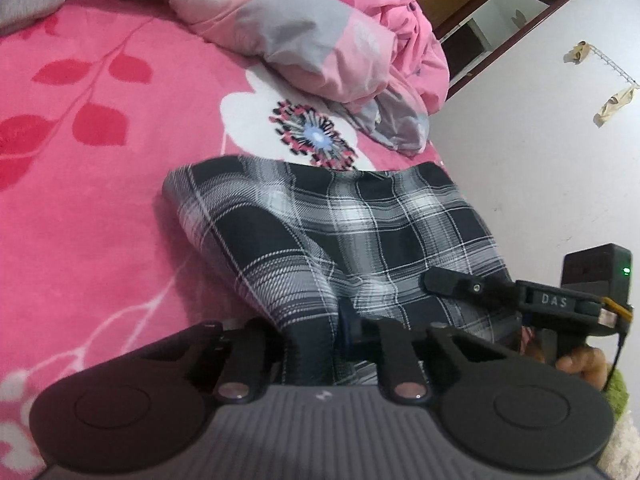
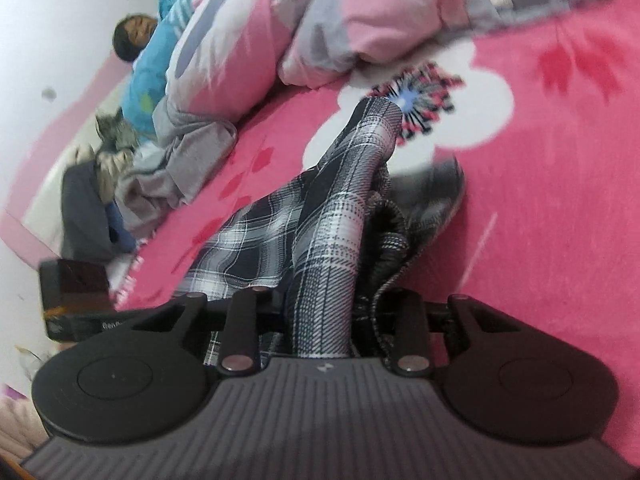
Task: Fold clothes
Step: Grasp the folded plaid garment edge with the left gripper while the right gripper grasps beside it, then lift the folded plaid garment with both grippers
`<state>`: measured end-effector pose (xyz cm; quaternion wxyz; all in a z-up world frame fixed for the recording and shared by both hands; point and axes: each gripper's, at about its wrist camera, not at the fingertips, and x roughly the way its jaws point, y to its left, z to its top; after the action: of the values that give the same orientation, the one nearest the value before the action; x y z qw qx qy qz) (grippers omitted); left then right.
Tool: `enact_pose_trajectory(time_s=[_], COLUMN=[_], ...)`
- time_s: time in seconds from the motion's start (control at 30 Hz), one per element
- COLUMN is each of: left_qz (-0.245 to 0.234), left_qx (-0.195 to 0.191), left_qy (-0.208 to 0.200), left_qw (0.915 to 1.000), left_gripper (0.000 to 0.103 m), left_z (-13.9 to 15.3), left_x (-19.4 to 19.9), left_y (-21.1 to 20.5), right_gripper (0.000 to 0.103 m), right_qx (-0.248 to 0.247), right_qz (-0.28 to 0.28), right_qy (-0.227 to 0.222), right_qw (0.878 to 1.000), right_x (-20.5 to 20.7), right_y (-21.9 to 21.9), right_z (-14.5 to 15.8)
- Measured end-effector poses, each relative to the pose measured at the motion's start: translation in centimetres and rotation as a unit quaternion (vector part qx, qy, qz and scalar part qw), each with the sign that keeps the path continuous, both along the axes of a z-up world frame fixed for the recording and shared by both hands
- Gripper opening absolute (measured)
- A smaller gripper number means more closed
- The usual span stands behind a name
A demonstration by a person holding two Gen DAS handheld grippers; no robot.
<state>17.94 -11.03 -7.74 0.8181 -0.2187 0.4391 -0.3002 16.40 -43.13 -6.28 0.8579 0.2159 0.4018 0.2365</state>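
A black-and-white plaid garment (image 1: 360, 224) lies partly folded on the pink flowered bedspread (image 1: 100, 200). My left gripper (image 1: 320, 336) is shut on a bunched edge of it at the near side. To its right, my right gripper (image 1: 448, 282) reaches onto the same cloth, and a hand (image 1: 576, 364) holds its handle. In the right wrist view the plaid garment (image 2: 340, 220) rises from the bed in a taut twisted band, and my right gripper (image 2: 324, 320) is shut on it. The cloth hides the fingertips in both views.
A crumpled pink and grey duvet (image 1: 320, 36) lies just beyond the garment. The bed's edge meets a white wall (image 1: 520, 160) on the right. A person under a blue quilt (image 2: 152, 64), a grey cat (image 2: 116, 132) and heaped grey clothes (image 2: 180, 160) lie far left.
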Motion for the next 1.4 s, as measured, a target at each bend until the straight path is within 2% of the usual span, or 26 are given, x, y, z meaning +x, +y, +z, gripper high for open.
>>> enact_pose_trajectory(time_s=[0.17, 0.4, 0.6, 0.8, 1.07, 1.23, 1.4], left_qz=[-0.01, -0.024, -0.067, -0.11, -0.184, -0.222, -0.251], left_qx=[-0.005, -0.012, -0.024, -0.036, -0.054, -0.058, -0.05], left_qy=[-0.015, -0.037, -0.063, -0.089, -0.104, -0.108, -0.094], left_qw=[0.9998, 0.999, 0.9955, 0.9893, 0.9759, 0.9672, 0.962], left_gripper=[0.012, 0.012, 0.012, 0.012, 0.012, 0.012, 0.012], left_z=[2.2, 5.2, 8.9, 12.6, 16.2, 17.0, 15.8], left_x=[-2.0, -4.7, -7.6, -10.5, -12.9, -13.4, -13.7], left_y=[-0.9, -2.2, -7.3, -12.5, -24.9, -32.5, -38.1], right_gripper=[0.027, 0.027, 0.027, 0.027, 0.027, 0.027, 0.027], right_qx=[-0.056, -0.102, -0.137, -0.163, -0.217, -0.248, -0.256], right_qz=[0.003, -0.019, -0.053, -0.101, -0.162, -0.188, -0.189], right_qy=[-0.038, -0.074, -0.115, -0.142, -0.157, -0.151, -0.135], right_qw=[0.998, 0.992, 0.982, 0.971, 0.95, 0.938, 0.938], right_x=[-2.2, -6.7, -12.1, -17.2, -22.3, -23.3, -22.6], right_y=[1.4, 1.4, -0.5, -6.1, -15.5, -21.8, -27.3], right_z=[3.3, 7.0, 10.0, 13.2, 18.5, 20.1, 19.6])
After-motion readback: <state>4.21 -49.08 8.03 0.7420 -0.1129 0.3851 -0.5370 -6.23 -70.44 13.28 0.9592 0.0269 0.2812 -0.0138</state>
